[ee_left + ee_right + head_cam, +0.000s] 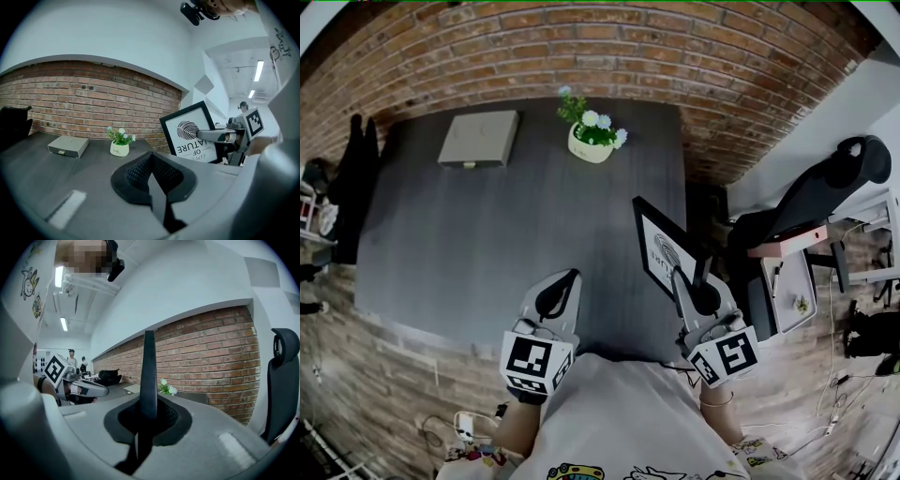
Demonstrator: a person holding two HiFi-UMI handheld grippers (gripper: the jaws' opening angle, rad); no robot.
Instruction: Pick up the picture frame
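1. Picture frame (pixel 659 246): black border and white print with a dark leaf motif and lettering. It stands tilted over the near right part of the worktop (pixel 487 244), close to its right edge. The left gripper view shows its printed face (pixel 190 131). The right gripper view shows it edge-on as a thin black upright bar (pixel 149 371). Whether its lower edge rests on the worktop cannot be told.
2. Right gripper (pixel 689 281): jaws closed tight on the frame's near edge, with the frame running up between them (pixel 149 411). From the left gripper view one finger (pixel 213 136) lies across the print, with the marker cube (pixel 253 122) behind it.
3. Left gripper (pixel 567 281): jaws pressed together with nothing between them (pixel 152 164). It is held over the near middle of the worktop, well apart from the frame and to its left. In the right gripper view it shows at the left (pixel 89 390).
4. Flower pot (pixel 591 145): small and cream, with white and pale blue blossoms. It sits far on the worktop, right of centre and near the wall.
5. Box (pixel 478 139): flat and grey, at the far left of the worktop, left of the pot.
6. Brick wall (pixel 581 47): red-brown, running along the far side.
7. Chair (pixel 825 187): black with a high back, standing off the worktop's right side.
8. Worktop: dark grey with a wood-grain surface
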